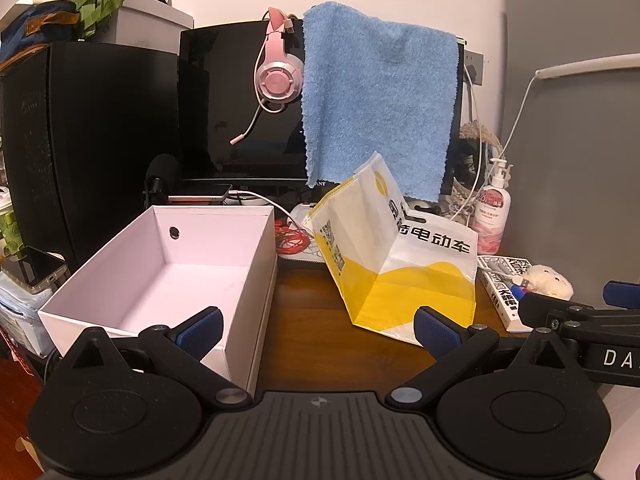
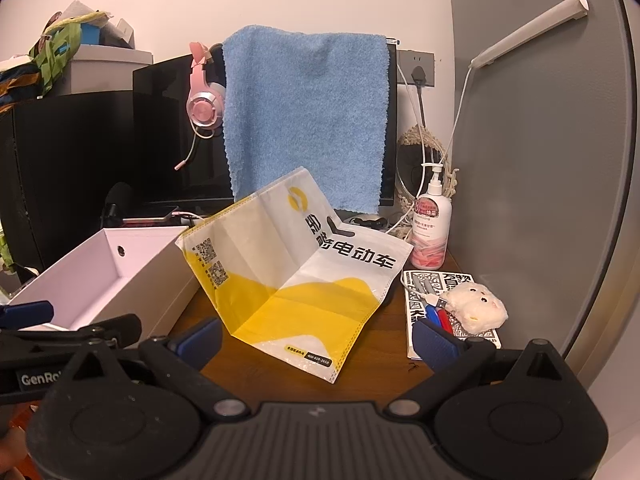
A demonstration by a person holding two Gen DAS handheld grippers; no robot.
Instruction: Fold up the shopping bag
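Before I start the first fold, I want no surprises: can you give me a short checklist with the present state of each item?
1. Left hand-held gripper open and holding nothing: ok.
2. Right hand-held gripper open and holding nothing: ok.
3. Shopping bag lying flat on the table: not ok, it stands propped up, creased down the middle.
4. Bag clear of the white box: ok in the left wrist view; a strip of bare table separates them.
5. Bag clear of the book and plush toy: ok, a gap shows in the right wrist view.
6. Anything under or inside the bag: cannot tell.
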